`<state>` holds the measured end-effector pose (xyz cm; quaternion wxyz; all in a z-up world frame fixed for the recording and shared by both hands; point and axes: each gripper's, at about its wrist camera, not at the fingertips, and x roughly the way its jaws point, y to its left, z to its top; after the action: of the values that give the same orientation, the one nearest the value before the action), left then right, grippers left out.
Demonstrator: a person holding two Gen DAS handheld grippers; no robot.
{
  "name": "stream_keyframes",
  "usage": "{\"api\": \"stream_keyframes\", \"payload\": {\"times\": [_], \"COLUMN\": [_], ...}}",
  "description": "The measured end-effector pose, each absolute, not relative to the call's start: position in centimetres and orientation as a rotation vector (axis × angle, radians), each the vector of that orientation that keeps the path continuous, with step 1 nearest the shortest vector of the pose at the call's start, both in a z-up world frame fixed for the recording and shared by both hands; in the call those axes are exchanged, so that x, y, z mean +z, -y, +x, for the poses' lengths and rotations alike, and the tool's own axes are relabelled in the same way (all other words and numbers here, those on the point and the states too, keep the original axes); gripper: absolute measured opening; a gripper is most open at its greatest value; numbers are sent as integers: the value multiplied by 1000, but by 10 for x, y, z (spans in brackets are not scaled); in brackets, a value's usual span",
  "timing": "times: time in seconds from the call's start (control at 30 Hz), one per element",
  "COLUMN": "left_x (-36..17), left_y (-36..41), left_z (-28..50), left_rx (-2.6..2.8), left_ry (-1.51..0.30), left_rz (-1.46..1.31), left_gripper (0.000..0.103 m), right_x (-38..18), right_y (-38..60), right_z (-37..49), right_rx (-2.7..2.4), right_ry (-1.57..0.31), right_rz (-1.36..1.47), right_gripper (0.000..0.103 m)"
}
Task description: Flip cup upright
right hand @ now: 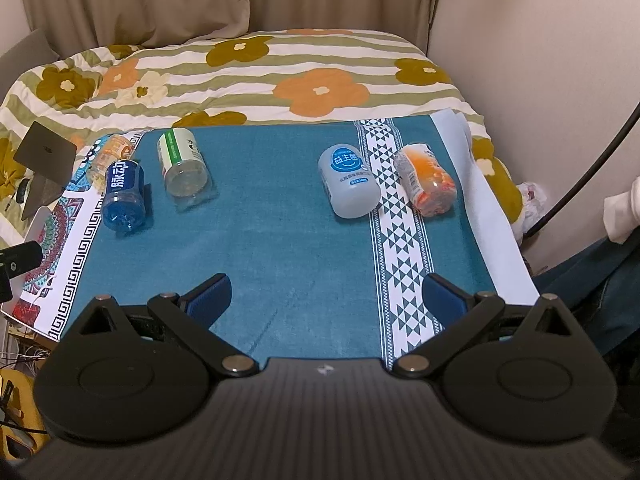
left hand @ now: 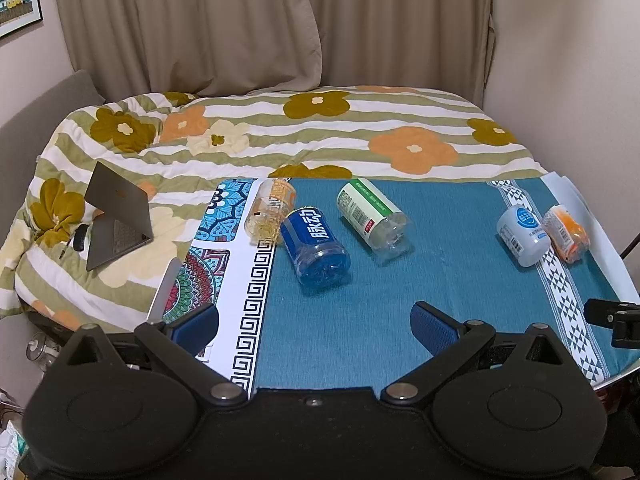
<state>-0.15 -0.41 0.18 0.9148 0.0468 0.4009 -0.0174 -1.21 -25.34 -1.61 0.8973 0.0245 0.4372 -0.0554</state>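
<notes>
Several plastic cups lie on their sides on a teal tablecloth (left hand: 440, 300). At the left are a yellow-labelled clear cup (left hand: 270, 212), a blue cup (left hand: 316, 246) touching it, and a green-and-white cup (left hand: 372, 214). At the right are a white cup with a blue label (left hand: 522, 234) and an orange cup (left hand: 568, 232) beside it. The right wrist view shows them too: blue cup (right hand: 122, 194), green-and-white cup (right hand: 184, 164), white cup (right hand: 348, 184), orange cup (right hand: 426, 184). My left gripper (left hand: 316, 324) is open and empty near the front edge. My right gripper (right hand: 328, 292) is open and empty, well short of the cups.
A patterned mat (left hand: 224, 248) covers the table's left end. Behind the table is a bed with a floral quilt (left hand: 320, 136); an open laptop (left hand: 116, 220) sits on it at the left. Curtains and walls close the back and right.
</notes>
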Motion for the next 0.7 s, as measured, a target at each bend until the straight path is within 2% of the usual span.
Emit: {"api": "stream_keyframes", "payload": {"times": [0.7], "left_x": [0], "left_y": [8], "left_z": [7], "left_rx": [-44], "left_ry": [-835], "left_rz": [93], "left_gripper": [103], "right_x": [-19], "right_y": [252], "right_z": [-9], "right_rx": [-113], "right_ry": [-916], "right_rz": [52], "right_gripper": [103]}}
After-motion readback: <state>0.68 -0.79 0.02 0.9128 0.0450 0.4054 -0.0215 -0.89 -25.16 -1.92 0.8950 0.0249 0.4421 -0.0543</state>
